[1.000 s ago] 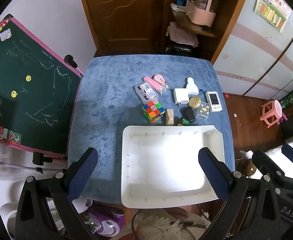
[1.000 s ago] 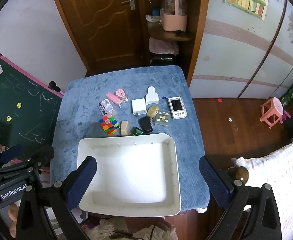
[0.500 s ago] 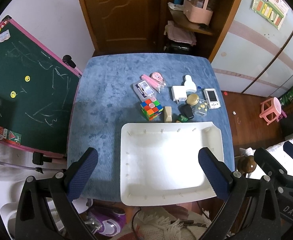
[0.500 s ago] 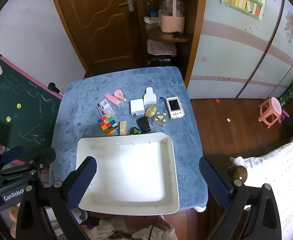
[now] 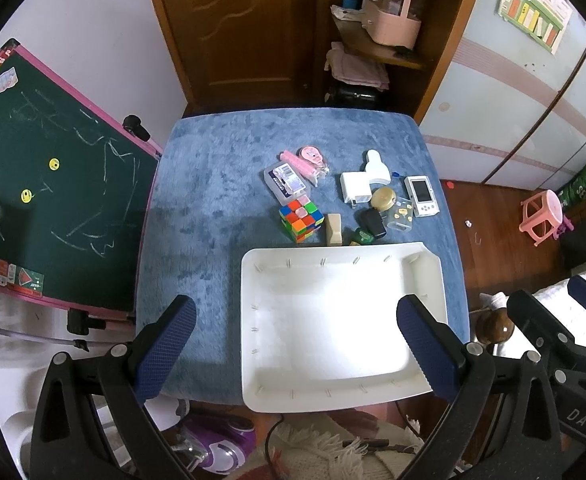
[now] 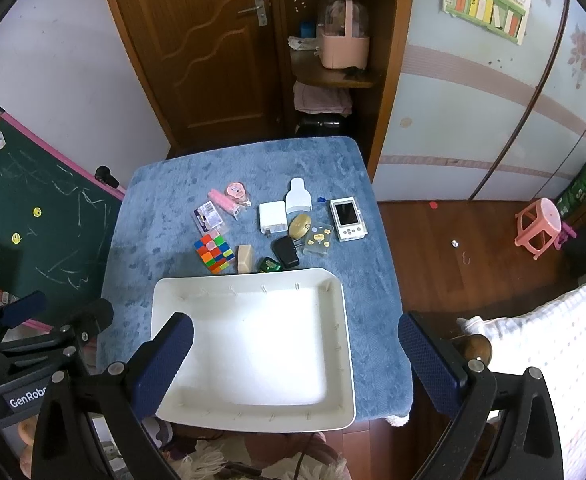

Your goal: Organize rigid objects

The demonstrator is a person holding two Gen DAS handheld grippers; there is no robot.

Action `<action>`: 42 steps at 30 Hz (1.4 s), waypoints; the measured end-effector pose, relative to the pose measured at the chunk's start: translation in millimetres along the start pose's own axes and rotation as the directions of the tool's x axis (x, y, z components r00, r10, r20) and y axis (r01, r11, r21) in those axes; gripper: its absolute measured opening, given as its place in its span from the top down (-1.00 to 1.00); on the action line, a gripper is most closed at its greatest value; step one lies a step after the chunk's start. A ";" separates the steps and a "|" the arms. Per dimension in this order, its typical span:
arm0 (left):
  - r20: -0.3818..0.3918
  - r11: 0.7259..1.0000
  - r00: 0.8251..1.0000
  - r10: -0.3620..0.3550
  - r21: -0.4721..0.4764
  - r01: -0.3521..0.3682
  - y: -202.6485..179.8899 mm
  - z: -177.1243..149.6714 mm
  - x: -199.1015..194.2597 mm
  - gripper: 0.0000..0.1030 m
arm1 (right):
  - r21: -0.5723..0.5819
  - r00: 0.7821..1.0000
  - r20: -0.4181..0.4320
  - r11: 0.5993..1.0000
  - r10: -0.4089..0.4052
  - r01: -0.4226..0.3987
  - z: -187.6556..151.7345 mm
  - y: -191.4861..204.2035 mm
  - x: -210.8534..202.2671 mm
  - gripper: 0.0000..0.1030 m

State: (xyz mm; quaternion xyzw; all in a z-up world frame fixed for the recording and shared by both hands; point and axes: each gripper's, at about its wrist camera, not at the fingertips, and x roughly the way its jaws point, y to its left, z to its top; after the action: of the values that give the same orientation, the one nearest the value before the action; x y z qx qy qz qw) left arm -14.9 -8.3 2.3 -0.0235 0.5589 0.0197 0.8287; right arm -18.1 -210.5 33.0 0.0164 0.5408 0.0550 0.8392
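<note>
Both grippers had drawn back higher; the left gripper (image 5: 295,344), marked "GenRobo", and right gripper (image 6: 295,362), marked "DAS", hung with fingers wide apart over the tray (image 6: 345,312) at the table's (image 6: 165,192) near edge. Cube (image 6: 214,255) and charger (image 6: 272,217) lay just beyond it.

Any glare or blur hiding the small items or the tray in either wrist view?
Left wrist view: white tray floor is washed out bright, items sharp. Right wrist view: tray is less washed out, puzzle cube crisp; both views bend and darken at the edges.
</note>
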 end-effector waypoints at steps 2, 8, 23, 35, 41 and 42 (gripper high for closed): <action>0.000 1.000 1.000 0.000 -0.001 0.000 0.1 -0.2 -0.1 -0.95 | 0.000 1.000 0.000 1.000 0.000 0.000 0.3 0.0 0.1 -0.99; 0.003 1.000 1.000 0.001 0.000 -0.001 -0.1 -0.6 -0.1 -0.95 | 0.001 1.000 0.001 1.000 0.000 0.000 0.0 0.1 -0.1 -0.99; 0.001 1.000 1.000 0.003 -0.001 -0.003 -1.8 -0.8 -1.2 -0.95 | 0.000 1.000 0.001 1.000 -0.001 0.001 -0.2 -0.6 0.0 -0.99; 0.005 1.000 1.000 -0.001 0.013 0.001 -5.6 3.9 -1.7 -0.95 | 0.009 1.000 0.006 1.000 -0.014 0.014 5.3 -1.5 -1.4 -0.99; 0.012 0.999 1.000 -0.015 0.030 0.015 2.7 16.5 0.9 -0.95 | 0.025 0.999 0.009 0.999 -0.038 0.038 11.8 6.7 1.9 -0.99; 0.014 0.999 1.000 -0.017 0.034 0.017 4.2 18.8 1.4 -0.95 | 0.028 0.999 0.009 0.999 -0.043 0.043 13.0 9.2 3.2 -0.99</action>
State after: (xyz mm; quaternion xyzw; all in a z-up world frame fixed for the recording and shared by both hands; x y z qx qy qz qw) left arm 2.8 -2.9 8.0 -0.0139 0.5532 0.0033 0.8329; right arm -5.7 -200.6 36.3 0.0168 0.5375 0.0292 0.8426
